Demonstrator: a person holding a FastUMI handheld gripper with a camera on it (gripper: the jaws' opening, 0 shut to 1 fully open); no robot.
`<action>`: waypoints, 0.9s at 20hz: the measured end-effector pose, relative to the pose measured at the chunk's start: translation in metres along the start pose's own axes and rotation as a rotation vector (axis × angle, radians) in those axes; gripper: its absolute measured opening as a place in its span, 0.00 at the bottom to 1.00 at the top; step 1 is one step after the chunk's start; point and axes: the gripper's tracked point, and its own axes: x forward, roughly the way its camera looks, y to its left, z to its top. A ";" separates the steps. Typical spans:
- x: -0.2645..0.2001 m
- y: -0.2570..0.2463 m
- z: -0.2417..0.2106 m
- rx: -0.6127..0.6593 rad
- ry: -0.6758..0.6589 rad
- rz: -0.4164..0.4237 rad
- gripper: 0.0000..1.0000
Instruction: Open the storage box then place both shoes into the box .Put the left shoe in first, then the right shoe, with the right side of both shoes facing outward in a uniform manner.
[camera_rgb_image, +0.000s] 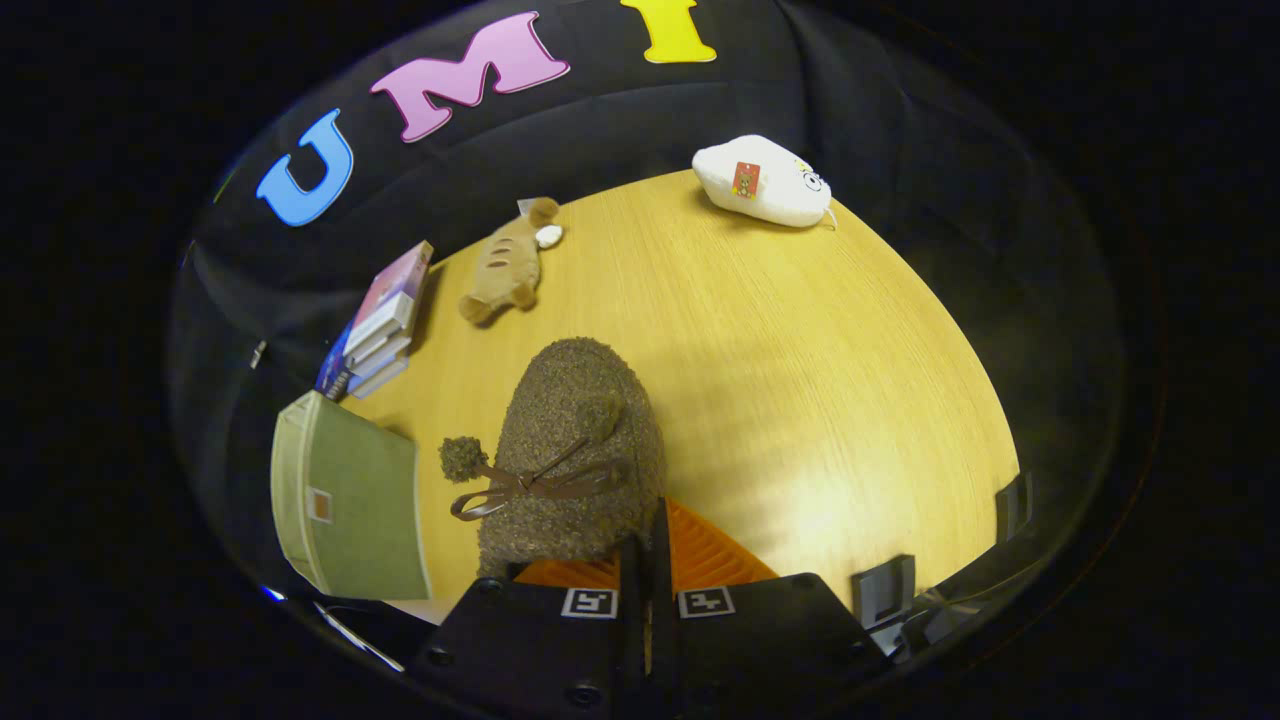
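A brown fuzzy shoe (575, 450) with a ribbon bow and pom-poms lies toe-away just ahead of my fingers, over the wooden table (800, 380). My gripper (645, 560) is shut on the shoe's near edge, with the two fingers pressed almost together. The green fabric storage box (355, 500) stands to the left of the shoe, at the table's left side, with a small tag on the face turned toward me. I cannot tell whether it is open.
Beyond the box is a stack of books (385, 325). A tan plush toy (510, 265) lies farther back, and a white plush toy (762, 182) sits at the far edge. Two dark clips (885, 590) are fixed on the table's near right edge.
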 end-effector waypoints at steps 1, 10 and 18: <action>-0.010 0.021 0.003 0.020 -0.014 0.016 0.07; -0.057 0.216 -0.007 0.059 -0.032 0.178 0.07; -0.023 0.333 -0.056 -0.057 0.033 0.224 0.07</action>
